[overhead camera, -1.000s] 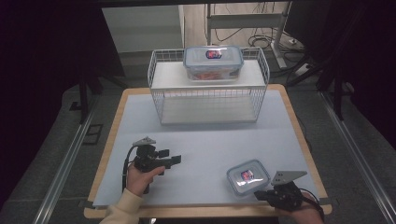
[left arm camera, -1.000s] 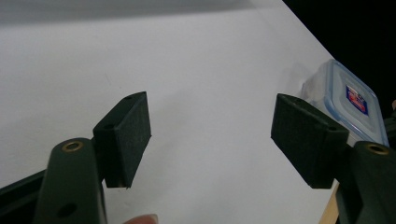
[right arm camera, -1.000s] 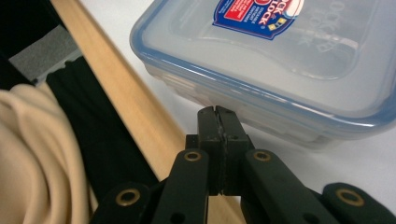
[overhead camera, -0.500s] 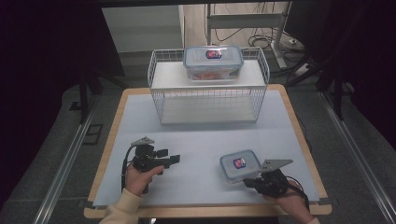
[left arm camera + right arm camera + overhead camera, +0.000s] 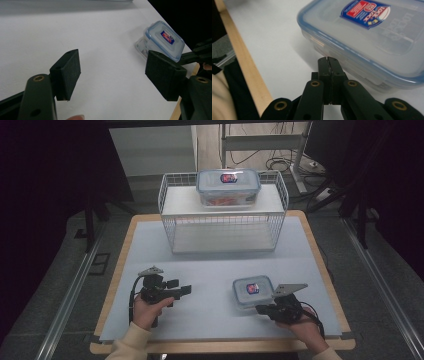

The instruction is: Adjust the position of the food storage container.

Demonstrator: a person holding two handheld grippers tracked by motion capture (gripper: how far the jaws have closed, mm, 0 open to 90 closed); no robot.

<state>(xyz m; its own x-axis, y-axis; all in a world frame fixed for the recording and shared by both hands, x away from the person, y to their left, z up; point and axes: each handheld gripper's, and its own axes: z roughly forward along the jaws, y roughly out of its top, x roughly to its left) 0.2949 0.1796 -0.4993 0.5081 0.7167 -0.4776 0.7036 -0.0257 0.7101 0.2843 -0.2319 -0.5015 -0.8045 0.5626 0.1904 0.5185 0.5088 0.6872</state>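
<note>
Your right gripper (image 5: 261, 309) has its jaws pressed flat together with nothing between them, tips right at the near side wall of the small lidded container (image 5: 253, 291); whether they touch it I cannot tell. That container sits on the table (image 5: 210, 320), near and right of centre. Your left gripper (image 5: 182, 290) holds its jaws wide apart over bare tabletop, well left of the container. At the far side, a larger lidded container (image 5: 228, 187) rests on top of the white wire basket (image 5: 222, 227).

Right gripper (image 5: 262, 309) — jaws pressed together — has slid leftward along the table's near edge, small container (image 5: 253, 291) moving left with it.
</note>
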